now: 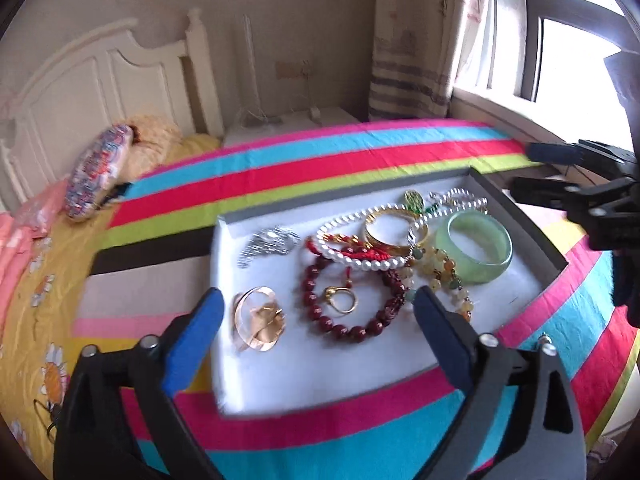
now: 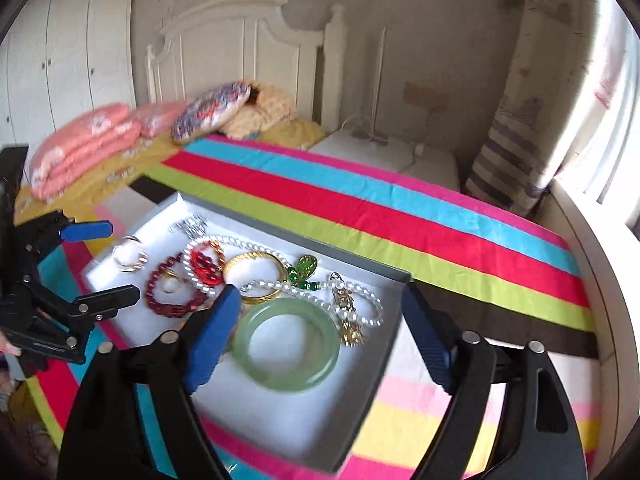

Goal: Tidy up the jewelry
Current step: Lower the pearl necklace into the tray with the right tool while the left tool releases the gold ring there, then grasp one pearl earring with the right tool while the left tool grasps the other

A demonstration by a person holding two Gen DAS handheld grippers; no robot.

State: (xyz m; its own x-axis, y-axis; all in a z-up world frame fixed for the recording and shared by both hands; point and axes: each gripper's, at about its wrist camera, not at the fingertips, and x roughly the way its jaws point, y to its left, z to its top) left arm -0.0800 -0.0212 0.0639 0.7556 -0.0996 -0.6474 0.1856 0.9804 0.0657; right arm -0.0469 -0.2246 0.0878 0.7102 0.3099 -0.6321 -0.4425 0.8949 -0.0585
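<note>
Jewelry: heaped in a white-lined tray [image 1: 556, 258] on the striped bedspread [image 1: 360, 152].
Jade bangle [image 2: 286, 344]: at the tray's right side, beside the pearls [image 1: 360, 262]; likely rigid, smooth, breakable; best pinched across its band.
Pearls and red beads [image 1: 344, 308]: limp strands, tangled over the gold bangle [image 1: 394, 228]; lifting one probably drags its neighbours.
Ring [image 1: 260, 320]: lies apart at left, light, easy to pick alone.
Left gripper [image 1: 316, 308]: fingers wide, holding nothing, over the beads.
Right gripper [image 2: 322, 316]: fingers wide, empty, over the jade bangle.
</note>
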